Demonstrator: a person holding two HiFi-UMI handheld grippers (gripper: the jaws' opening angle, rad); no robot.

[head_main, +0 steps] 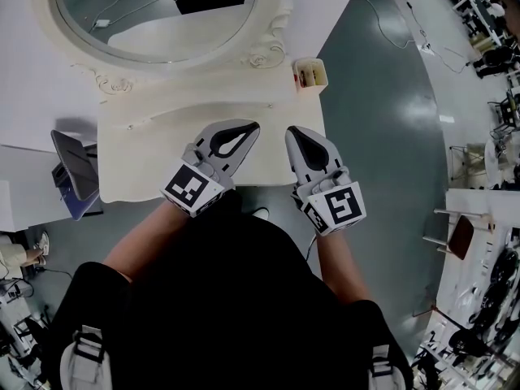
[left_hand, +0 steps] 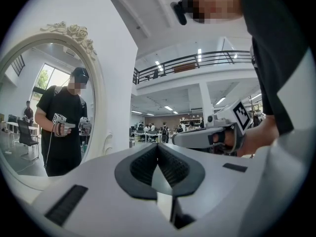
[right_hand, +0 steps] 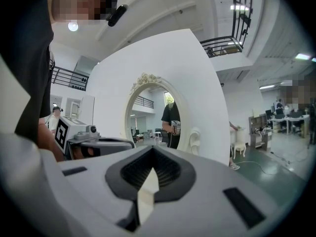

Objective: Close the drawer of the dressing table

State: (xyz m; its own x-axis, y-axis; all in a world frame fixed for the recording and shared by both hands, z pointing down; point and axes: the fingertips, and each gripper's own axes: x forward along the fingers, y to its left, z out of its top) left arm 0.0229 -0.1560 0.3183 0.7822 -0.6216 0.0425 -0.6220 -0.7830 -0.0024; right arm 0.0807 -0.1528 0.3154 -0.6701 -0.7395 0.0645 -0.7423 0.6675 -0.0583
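Observation:
The cream dressing table (head_main: 146, 157) with its oval mirror (head_main: 154, 15) stands right in front of me. Its drawer front shows in no view; my arms and body cover the table's near edge. My left gripper (head_main: 250, 127) hovers over the tabletop with its jaws shut and nothing between them. Beside it, my right gripper (head_main: 294, 132) is also shut and empty. In the left gripper view the jaws (left_hand: 158, 145) meet at the tips, with the right gripper (left_hand: 207, 137) alongside. The right gripper view shows its shut jaws (right_hand: 152, 150) facing the mirror (right_hand: 153, 112).
A small cream holder (head_main: 309, 73) stands at the table's back right corner. A dark chair-like object (head_main: 75, 169) sits close to the table's left side. Grey floor with a cable (head_main: 382, 23) runs along the right, with furniture (head_main: 471, 234) further off.

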